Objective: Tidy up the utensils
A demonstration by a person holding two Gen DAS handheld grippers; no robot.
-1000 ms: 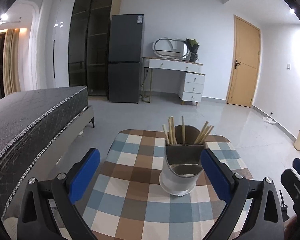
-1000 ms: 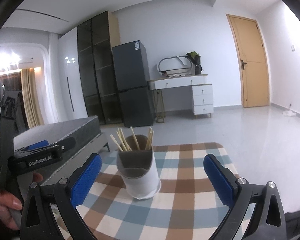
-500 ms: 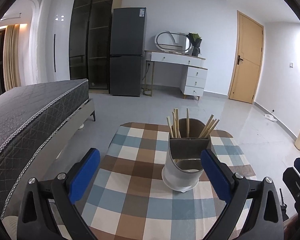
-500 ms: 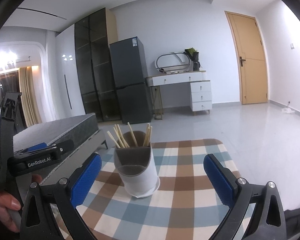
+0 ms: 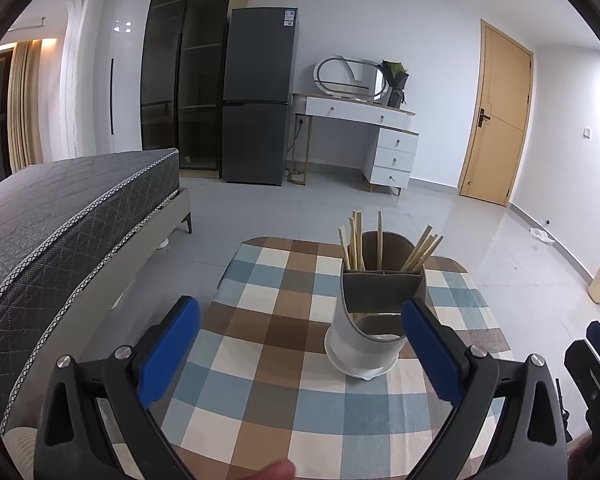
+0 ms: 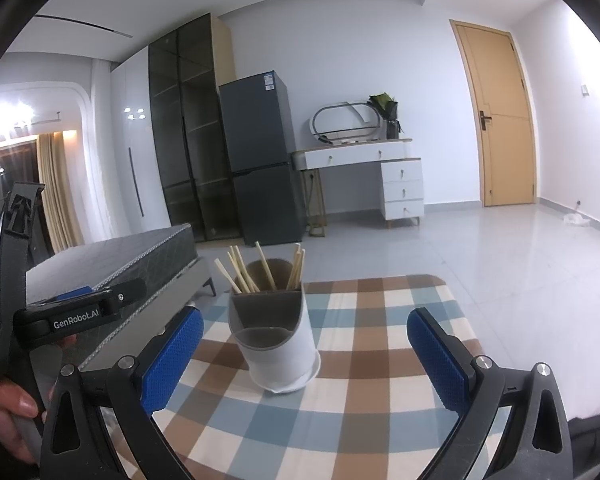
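1 utensil holder (image 5: 374,312), white w/ grey insert, 2 compartments; approx 8 wooden chopsticks (image 5: 356,240) upright in rear one, front one looks empty. sits on checked tablecloth (image 5: 260,360), far-centre. left gripper (image 5: 300,354) & right gripper (image 6: 305,360) both spread wide, holding nothing. bed (image 5: 60,220) to the left, fridge (image 5: 260,96) behind.

My view is evenly lit and cool-toned, with soft shadows. Warm lamps flare at the left by the curtains (image 6: 58,184), and the glossy floor (image 5: 480,240) mirrors pale glare. Fisheye bends the edges into black corners; the centre stays sharp.
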